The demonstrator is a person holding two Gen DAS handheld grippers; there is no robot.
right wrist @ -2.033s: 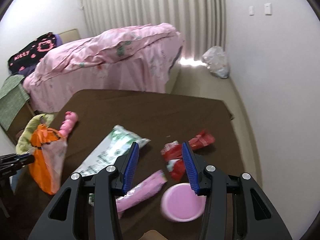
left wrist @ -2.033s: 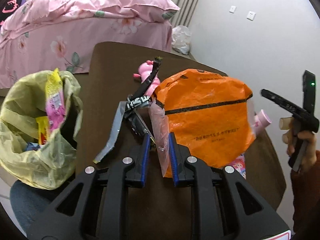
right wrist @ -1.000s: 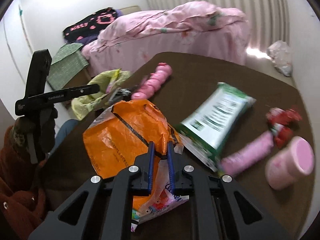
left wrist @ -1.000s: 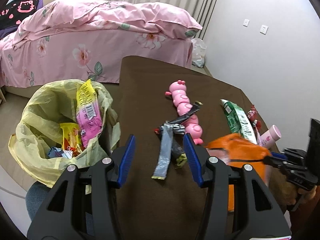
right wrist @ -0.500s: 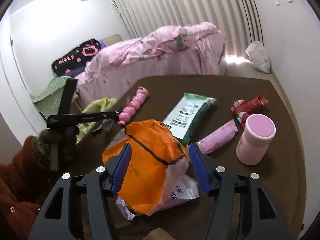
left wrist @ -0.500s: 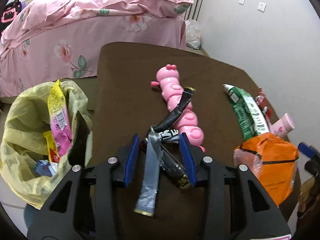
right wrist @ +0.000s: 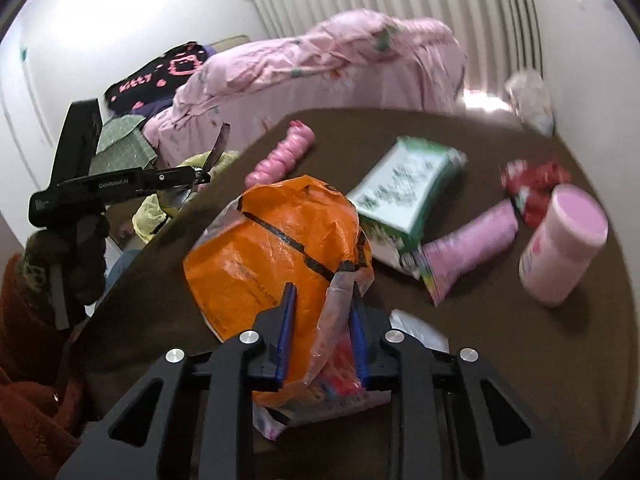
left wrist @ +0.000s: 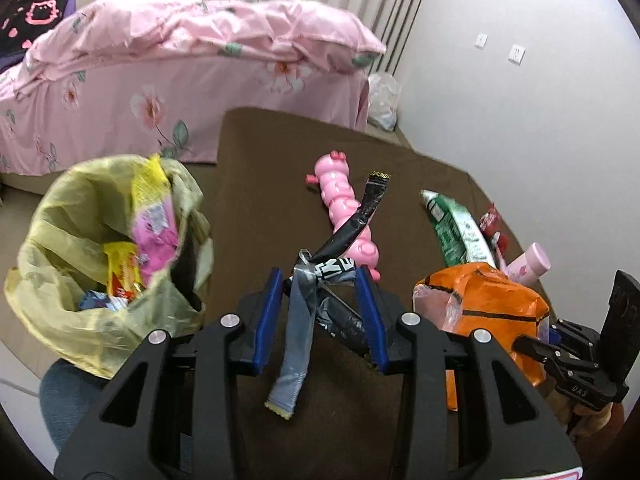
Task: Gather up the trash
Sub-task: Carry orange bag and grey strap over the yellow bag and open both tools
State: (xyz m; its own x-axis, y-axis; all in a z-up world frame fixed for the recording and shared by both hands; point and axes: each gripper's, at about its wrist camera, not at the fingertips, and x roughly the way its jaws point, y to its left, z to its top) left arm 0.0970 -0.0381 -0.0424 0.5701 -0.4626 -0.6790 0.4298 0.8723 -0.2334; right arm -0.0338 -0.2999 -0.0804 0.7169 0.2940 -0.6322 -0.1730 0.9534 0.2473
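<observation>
In the left wrist view, the left gripper fills the bottom centre of the frame, its blue-padded jaws partly open and just closing around a knot of black and silver wrappers on the brown table. The pads flank the bundle, and I cannot tell whether they press it yet. One black strip sticks up toward the centre, crossing a pink caterpillar toy — likely not rubbish. At the left edge hangs a yellow-green trash bag, mouth open beside the table and already holding bright packets, so litter can probably be dropped straight in.

In the right wrist view, the right gripper sits at bottom centre, its jaws narrowed and just closing on the crumpled clear plastic and lower edge of an orange plastic bag; the film is bunched between the pads and seems pinched, presumably for carrying to the bag. To the right lie a green packet, a pink pouch, red wrappers and a standing pink tub — still uncollected. The other gripper shows at the left edge.
</observation>
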